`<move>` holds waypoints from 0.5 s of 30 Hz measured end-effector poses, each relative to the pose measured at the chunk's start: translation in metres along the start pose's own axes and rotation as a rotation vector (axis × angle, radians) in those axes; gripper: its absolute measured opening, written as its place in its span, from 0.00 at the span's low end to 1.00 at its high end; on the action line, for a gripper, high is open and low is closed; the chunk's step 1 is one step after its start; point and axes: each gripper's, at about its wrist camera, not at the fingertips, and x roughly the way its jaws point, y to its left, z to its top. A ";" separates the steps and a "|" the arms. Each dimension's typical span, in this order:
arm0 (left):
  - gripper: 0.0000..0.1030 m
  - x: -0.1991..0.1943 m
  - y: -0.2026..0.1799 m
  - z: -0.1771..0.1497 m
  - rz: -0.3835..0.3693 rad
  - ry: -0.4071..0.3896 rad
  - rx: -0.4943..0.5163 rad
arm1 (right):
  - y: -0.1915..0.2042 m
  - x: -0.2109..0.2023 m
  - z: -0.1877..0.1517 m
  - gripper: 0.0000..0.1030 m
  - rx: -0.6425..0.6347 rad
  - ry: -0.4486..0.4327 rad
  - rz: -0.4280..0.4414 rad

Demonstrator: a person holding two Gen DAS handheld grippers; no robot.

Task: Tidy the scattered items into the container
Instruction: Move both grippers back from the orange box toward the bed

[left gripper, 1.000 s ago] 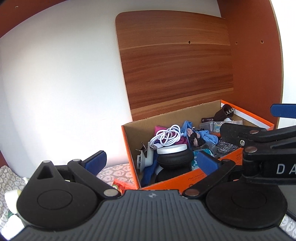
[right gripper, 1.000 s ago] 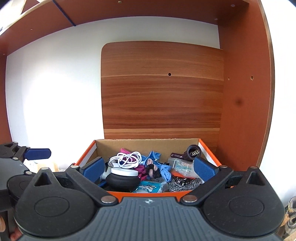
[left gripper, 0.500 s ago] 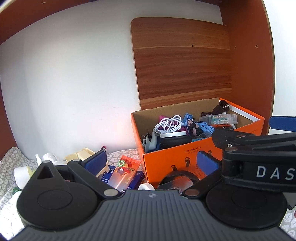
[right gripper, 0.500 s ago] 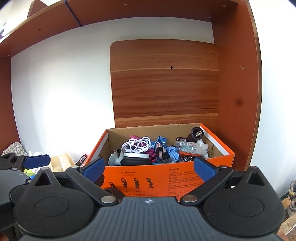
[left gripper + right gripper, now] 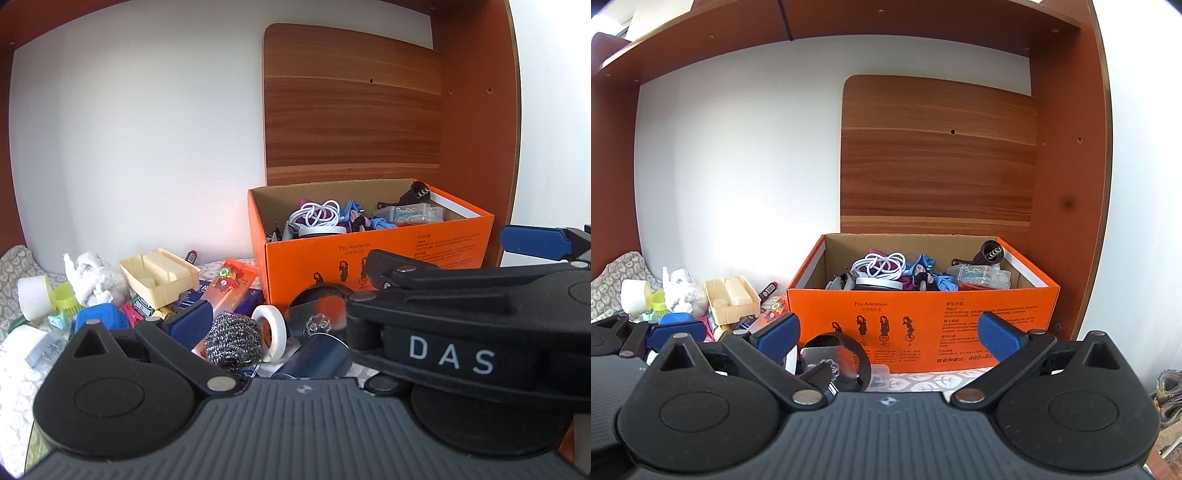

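Left wrist view: the left hand-held gripper has its fingers spread with nothing between them; only its left blue pad shows, since the right hand-held gripper crosses in front and hides the other. A steel wool scourer lies just beyond that pad, touching a roll of white tape standing on edge. Right of the tape sits a black ring-shaped item with a clear insert; what it is cannot be told. Further left on the patterned cloth lie a cream plastic tray, a white fluffy bundle, an orange blister pack, a lime green brush and a blue plastic piece, all crowded together.

Right wrist view: the right hand-held gripper is released, pads wide apart and gripping nothing. The orange cardboard box stands directly ahead, open-topped, against a wooden panel leaning on the white wall. Inside it: a coiled white cable, blue fabric, a clear case of paper clips, a dark brown cylinder at the rear right corner. The black ring item rests just in front of the box's left end, near the left pad. The scattered pile stays outside the box, to its left.
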 end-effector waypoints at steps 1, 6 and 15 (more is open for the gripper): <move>1.00 0.000 0.000 -0.001 0.007 0.001 0.000 | 0.000 0.000 -0.001 1.00 0.001 0.002 0.003; 1.00 0.000 0.001 -0.005 0.004 0.013 0.002 | 0.001 -0.001 -0.006 1.00 0.020 0.014 0.018; 1.00 0.000 0.000 -0.005 0.001 0.015 0.010 | 0.001 -0.003 -0.006 1.00 0.014 0.019 0.022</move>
